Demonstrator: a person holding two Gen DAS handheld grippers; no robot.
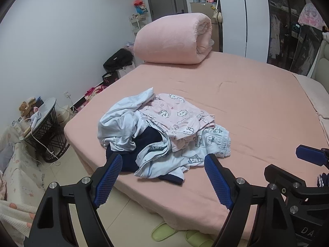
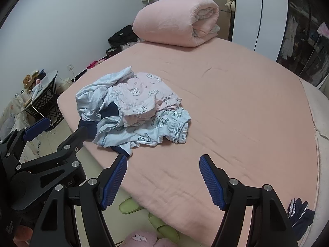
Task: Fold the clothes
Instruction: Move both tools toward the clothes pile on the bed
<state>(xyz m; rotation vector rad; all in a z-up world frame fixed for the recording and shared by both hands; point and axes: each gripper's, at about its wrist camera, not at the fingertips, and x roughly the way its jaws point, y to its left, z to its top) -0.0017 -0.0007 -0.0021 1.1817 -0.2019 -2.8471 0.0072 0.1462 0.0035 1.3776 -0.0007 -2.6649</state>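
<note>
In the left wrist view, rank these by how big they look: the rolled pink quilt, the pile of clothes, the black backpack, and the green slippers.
1. Pile of clothes, though it lies nearer the camera, so its lead over the quilt is unsure.
2. Rolled pink quilt.
3. Green slippers, partly hidden by the bed.
4. Black backpack, far away.

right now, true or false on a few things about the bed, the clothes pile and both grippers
1. Both grippers are open and empty. True: left gripper, right gripper.
2. The clothes pile is neatly folded. False: it is a crumpled heap.
3. A rolled pink quilt lies at the far end of the bed. True.
4. Red slippers sit on the floor. False: the slippers are green.
</note>
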